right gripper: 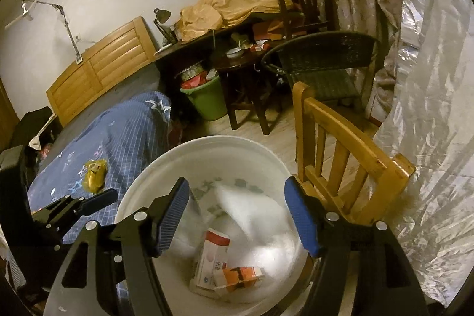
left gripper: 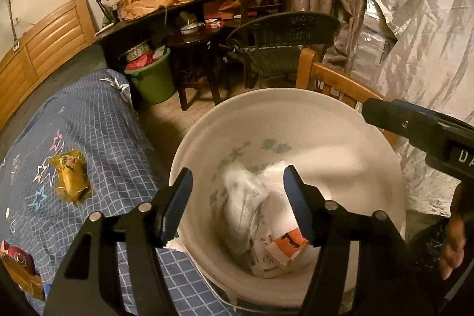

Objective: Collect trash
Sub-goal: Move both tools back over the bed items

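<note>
A white basin (left gripper: 340, 114) stands beside the bed and holds trash: a crumpled white wrapper (left gripper: 248, 197) and small orange-and-white cartons (left gripper: 281, 252). It shows in the right wrist view too (right gripper: 207, 147), with the cartons (right gripper: 225, 268) at its bottom. My left gripper (left gripper: 240, 209) is open and empty above the basin. My right gripper (right gripper: 237, 215) is open and empty above the basin as well; it enters the left wrist view at the right (left gripper: 382, 114). A yellow crumpled wrapper (left gripper: 71, 176) lies on the blue checked bedspread (left gripper: 97, 123), also in the right wrist view (right gripper: 94, 176).
A light wooden chair (right gripper: 349, 162) stands right of the basin. A green bucket (left gripper: 154, 82) full of rubbish sits by a dark desk (left gripper: 142, 28), with a wicker chair (left gripper: 284, 43) near it. Silvery sheeting (left gripper: 420, 49) hangs at the right. A red item (left gripper: 17, 256) lies at the bed's near corner.
</note>
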A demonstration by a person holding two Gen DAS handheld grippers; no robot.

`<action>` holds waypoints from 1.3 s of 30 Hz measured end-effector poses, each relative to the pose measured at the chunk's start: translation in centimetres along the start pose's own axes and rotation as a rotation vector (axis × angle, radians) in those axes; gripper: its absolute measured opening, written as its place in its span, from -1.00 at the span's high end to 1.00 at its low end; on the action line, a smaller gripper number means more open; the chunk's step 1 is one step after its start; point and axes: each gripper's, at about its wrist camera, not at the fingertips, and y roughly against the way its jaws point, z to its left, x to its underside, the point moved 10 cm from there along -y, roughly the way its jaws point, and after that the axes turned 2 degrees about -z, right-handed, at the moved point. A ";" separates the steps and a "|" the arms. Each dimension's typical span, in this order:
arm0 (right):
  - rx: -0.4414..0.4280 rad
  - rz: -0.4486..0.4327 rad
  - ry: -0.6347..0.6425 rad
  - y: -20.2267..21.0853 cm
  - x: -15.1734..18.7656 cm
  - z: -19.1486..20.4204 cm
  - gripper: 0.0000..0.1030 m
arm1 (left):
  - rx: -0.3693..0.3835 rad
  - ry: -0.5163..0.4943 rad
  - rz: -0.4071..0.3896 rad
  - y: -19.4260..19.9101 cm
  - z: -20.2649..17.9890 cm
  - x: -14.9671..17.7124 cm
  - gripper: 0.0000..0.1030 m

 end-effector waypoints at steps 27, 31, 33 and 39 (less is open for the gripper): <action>0.039 -0.386 0.155 9.4 4.9 11.8 -0.55 | -0.236 0.272 -0.207 14.2 12.7 2.9 -0.43; -0.004 -0.356 0.192 8.9 6.6 15.7 -0.57 | -0.276 0.321 -0.245 17.2 15.8 4.2 -0.49; -0.037 -0.332 0.217 8.4 7.8 18.4 -0.60 | -0.300 0.344 -0.256 18.6 17.3 5.4 -0.51; -0.138 -0.253 0.292 6.4 10.8 26.2 -0.64 | -0.374 0.422 -0.256 22.1 22.9 10.0 -0.52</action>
